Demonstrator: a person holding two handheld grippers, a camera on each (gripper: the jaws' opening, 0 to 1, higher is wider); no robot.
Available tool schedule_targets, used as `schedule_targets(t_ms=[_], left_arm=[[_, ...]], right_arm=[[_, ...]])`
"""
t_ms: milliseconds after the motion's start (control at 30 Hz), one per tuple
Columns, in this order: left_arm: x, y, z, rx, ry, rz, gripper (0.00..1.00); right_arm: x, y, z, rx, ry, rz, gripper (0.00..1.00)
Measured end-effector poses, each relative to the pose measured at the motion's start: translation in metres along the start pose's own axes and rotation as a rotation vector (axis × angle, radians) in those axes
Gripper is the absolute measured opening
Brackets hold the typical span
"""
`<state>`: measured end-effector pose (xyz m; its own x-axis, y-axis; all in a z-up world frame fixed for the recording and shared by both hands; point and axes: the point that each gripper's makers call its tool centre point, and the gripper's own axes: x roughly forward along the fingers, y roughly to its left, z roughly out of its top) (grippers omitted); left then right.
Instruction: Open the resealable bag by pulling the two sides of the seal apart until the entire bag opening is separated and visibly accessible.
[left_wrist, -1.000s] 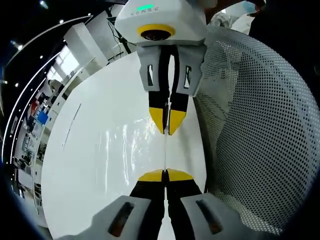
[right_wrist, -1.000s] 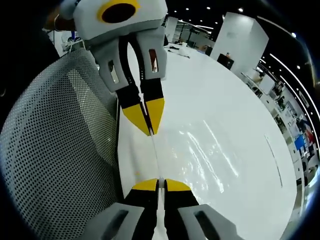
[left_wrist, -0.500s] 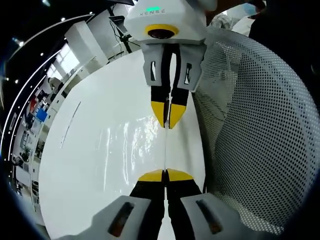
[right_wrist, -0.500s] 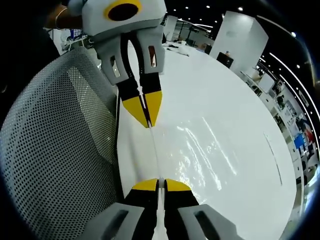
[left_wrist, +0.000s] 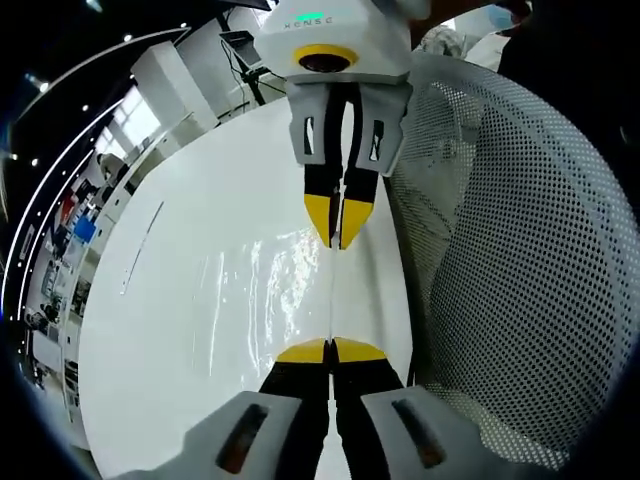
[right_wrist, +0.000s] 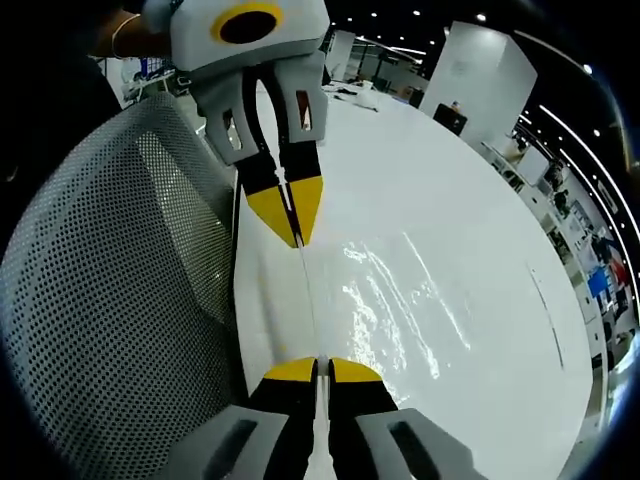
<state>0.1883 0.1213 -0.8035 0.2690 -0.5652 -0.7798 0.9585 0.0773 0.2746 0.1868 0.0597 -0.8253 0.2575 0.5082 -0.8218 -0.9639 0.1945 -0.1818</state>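
The clear resealable bag (left_wrist: 270, 290) is nearly invisible against the white table (left_wrist: 170, 330), its outline unreadable, while shelves at nine o'clock (left_wrist: 70, 230) are too small to identify.

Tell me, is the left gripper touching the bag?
Touching. In the left gripper view, the left gripper has its yellow tips shut on the thin edge of the clear bag, with no gap.

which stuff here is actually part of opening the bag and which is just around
Part of the job:
resealable bag, clear, stretched between the claws
left claw, shut on the bag's edge
right claw, shut on the bag's edge

Just around:
white table
grey mesh chair back
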Motion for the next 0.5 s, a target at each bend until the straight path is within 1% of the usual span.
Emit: schedule_targets(t_ms=[500], left_arm=[[-0.0006, -0.0010, -0.0013, 0.004, -0.003, -0.005, 0.00]], right_arm=[[-0.0024, 0.0027, -0.0052, 0.008, 0.004, -0.001, 0.00]])
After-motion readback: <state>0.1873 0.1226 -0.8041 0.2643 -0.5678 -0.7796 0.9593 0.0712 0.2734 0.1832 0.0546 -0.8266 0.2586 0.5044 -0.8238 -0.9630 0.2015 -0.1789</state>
